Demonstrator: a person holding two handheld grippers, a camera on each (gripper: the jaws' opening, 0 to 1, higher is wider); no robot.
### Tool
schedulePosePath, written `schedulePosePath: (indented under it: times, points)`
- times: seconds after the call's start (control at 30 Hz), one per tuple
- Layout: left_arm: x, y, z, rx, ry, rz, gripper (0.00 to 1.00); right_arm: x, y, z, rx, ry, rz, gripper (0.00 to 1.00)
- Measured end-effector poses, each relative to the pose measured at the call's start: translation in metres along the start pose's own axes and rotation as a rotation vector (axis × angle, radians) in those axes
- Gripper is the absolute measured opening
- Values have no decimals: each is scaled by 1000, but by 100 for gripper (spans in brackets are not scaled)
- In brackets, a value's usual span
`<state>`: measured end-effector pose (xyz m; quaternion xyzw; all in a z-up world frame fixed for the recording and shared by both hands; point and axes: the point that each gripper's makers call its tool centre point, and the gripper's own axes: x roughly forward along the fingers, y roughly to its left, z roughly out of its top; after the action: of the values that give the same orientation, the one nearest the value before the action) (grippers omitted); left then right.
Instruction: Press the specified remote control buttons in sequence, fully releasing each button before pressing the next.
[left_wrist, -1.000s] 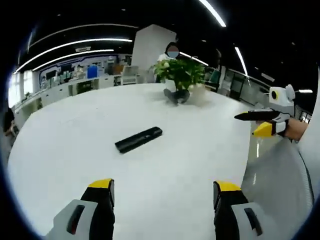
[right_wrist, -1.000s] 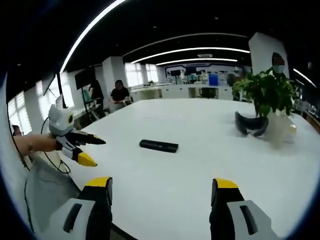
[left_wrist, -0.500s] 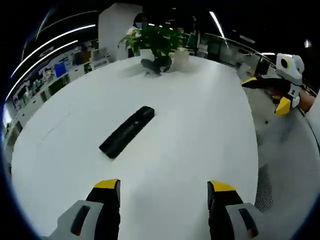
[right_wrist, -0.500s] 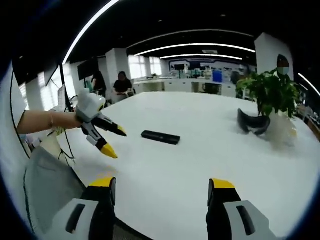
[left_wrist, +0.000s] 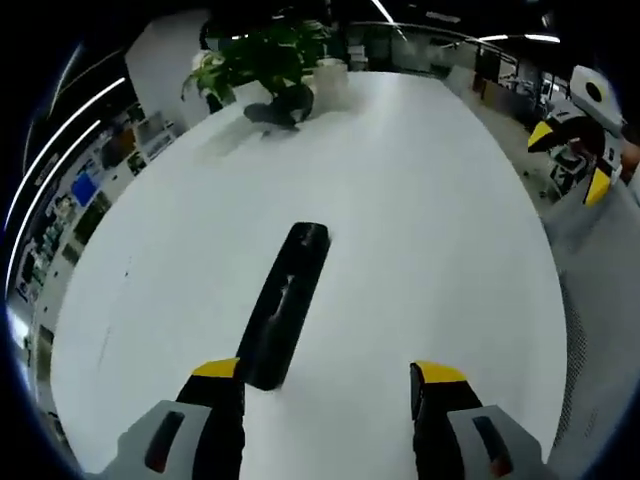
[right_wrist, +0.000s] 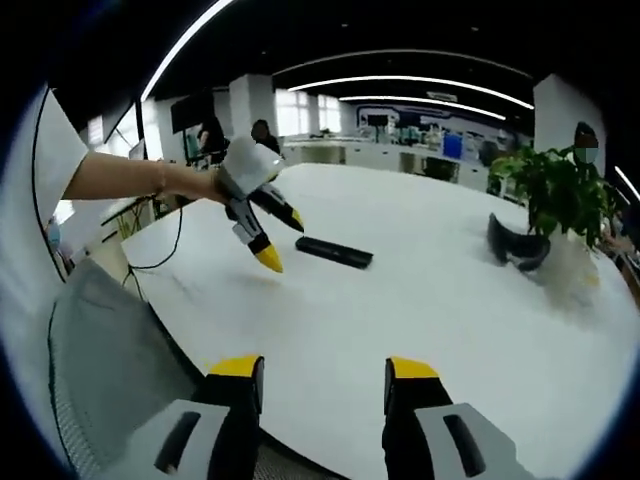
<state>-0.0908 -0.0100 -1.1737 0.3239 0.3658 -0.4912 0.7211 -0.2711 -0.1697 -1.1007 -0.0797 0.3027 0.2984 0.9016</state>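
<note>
A large white table (left_wrist: 420, 200) fills an open office lit by long ceiling strips. In the left gripper view, the black remote (left_wrist: 285, 305) lies flat at the centre of the frame, its near end just beside the left gripper (left_wrist: 328, 372), whose jaws stand wide apart. The right gripper (left_wrist: 572, 158) shows at the upper right edge of that view. In the right gripper view, the right gripper's jaws sit closer together but apart, holding nothing, at the bottom centre. A potted plant (right_wrist: 560, 195) stands at the right.
</note>
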Motion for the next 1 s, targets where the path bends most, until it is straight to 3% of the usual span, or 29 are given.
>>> schedulePosePath:
  times: [0.3,0.5,0.63,0.87,1.0]
  points:
    - [18,17,3,7,77,-62,64,-5,1,-8,-8,24,1,36]
    - [27,17,4,-3,93,-119,59,-7,1,-12,-6,33,-4,30]
    - [28,20,6,-32,88,-123,56,-8,-1,-12,-7,34,-11,27]
    - [26,13,8,11,90,-134,43,-10,-4,-8,-17,25,-18,23]
    - [25,5,10,43,84,-146,28,-10,-5,-8,-25,25,-19,21]
